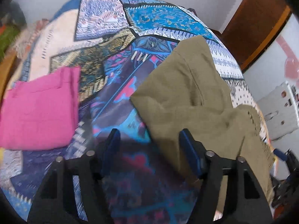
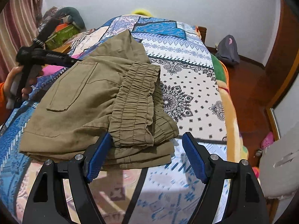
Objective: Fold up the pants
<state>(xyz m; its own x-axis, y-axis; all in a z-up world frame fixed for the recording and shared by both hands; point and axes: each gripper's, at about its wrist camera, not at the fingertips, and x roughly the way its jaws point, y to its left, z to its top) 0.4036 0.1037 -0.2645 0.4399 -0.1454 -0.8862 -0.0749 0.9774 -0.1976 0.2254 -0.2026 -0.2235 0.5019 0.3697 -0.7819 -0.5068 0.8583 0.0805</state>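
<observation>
Olive-khaki pants (image 2: pixel 89 102) lie folded on the patterned bedspread (image 2: pixel 188 85), the elastic waistband (image 2: pixel 136 108) doubled over toward me. My right gripper (image 2: pixel 147 153) is open, jaws wide, just in front of the waistband edge, holding nothing. In the left wrist view the same pants (image 1: pixel 188 97) lie right of centre. My left gripper (image 1: pixel 149 145) is open and empty above the bedspread (image 1: pixel 115 85), its right finger (image 1: pixel 188 149) over the pants' near edge. The left gripper also shows in the right wrist view (image 2: pixel 46 56), hand-held, beyond the pants' left side.
A folded pink garment (image 1: pixel 39 110) lies on the bed at the left. Boxes and clothes (image 2: pixel 61 28) pile at the bed's far left. A grey bag (image 2: pixel 227 50) sits on the red floor. The bed's right edge (image 2: pixel 224 85) drops off. A grey-white object (image 2: pixel 280 168) is at right.
</observation>
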